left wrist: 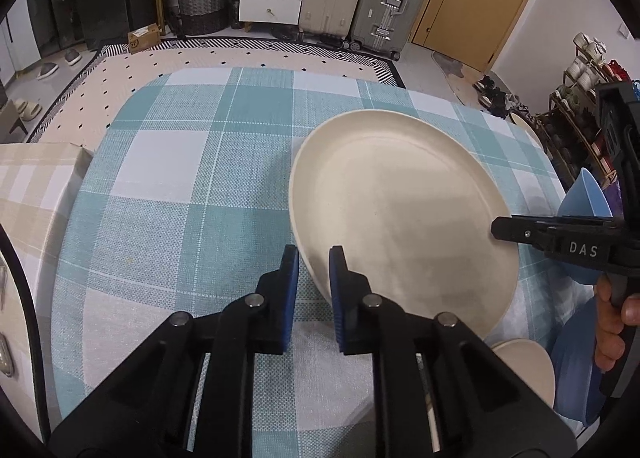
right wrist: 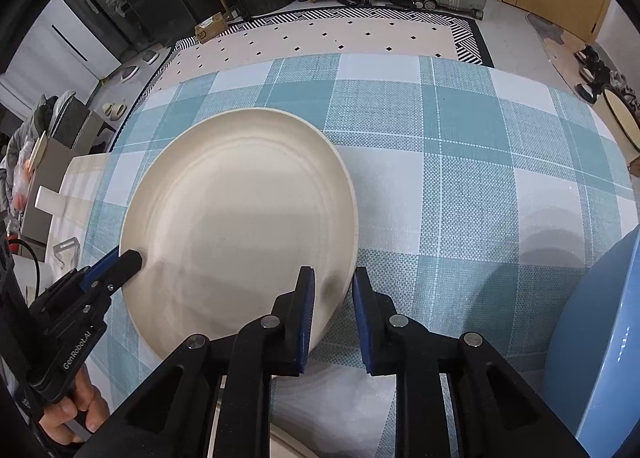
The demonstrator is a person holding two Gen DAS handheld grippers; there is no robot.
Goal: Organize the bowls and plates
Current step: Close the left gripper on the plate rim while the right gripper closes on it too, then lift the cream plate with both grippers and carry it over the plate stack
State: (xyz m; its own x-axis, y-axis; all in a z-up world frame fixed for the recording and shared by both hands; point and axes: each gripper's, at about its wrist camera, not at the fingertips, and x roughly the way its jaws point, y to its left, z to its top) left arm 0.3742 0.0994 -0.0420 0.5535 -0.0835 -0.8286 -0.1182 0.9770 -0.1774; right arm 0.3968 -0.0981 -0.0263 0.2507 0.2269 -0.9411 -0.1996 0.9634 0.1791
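The cream plate (left wrist: 404,213) sits tilted above the checked surface (left wrist: 180,193), held by opposite rims. The left hand-held gripper (left wrist: 314,258) pinches its near-left rim; the right hand-held gripper (right wrist: 334,282) pinches its right rim. A blue bowl (right wrist: 600,338) lies just right.

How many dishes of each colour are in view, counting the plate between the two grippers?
Cream: 2, the large round cream plate and a smaller cream dish near the table edge.
Blue: 2, a blue bowl and a blue dish, both partly hidden.
Total: 4
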